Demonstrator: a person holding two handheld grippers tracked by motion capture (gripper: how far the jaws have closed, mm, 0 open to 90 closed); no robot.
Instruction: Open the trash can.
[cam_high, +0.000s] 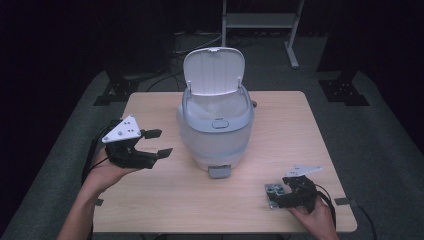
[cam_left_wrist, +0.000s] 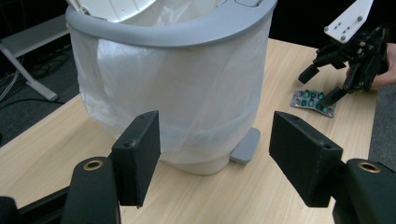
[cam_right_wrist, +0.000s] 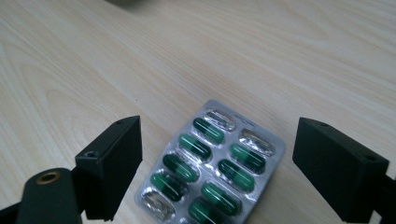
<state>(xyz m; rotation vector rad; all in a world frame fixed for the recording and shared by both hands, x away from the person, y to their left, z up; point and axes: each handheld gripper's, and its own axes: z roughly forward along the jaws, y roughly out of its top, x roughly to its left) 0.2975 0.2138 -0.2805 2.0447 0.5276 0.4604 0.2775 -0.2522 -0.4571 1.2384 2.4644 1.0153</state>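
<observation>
A silver blister pack (cam_right_wrist: 212, 163) of green capsules lies flat on the table near its front right corner, also seen as the pack (cam_high: 273, 193) from above. My right gripper (cam_right_wrist: 224, 156) hovers low over it, open, one jaw on each side and neither touching. A white pedal bin (cam_high: 215, 132) with a clear liner stands mid-table, its lid (cam_high: 214, 70) raised. My left gripper (cam_high: 159, 143) is held open in the air left of the bin, pointing at it, with nothing between its jaws. From the left gripper view the bin (cam_left_wrist: 187, 84) fills the front.
The bin's grey foot pedal (cam_high: 219, 171) sticks out toward the front edge, seen also as the pedal (cam_left_wrist: 245, 146). Bare wooden table (cam_high: 165, 200) lies between the two hands. A metal stand (cam_high: 260, 22) and cables are on the floor beyond the table.
</observation>
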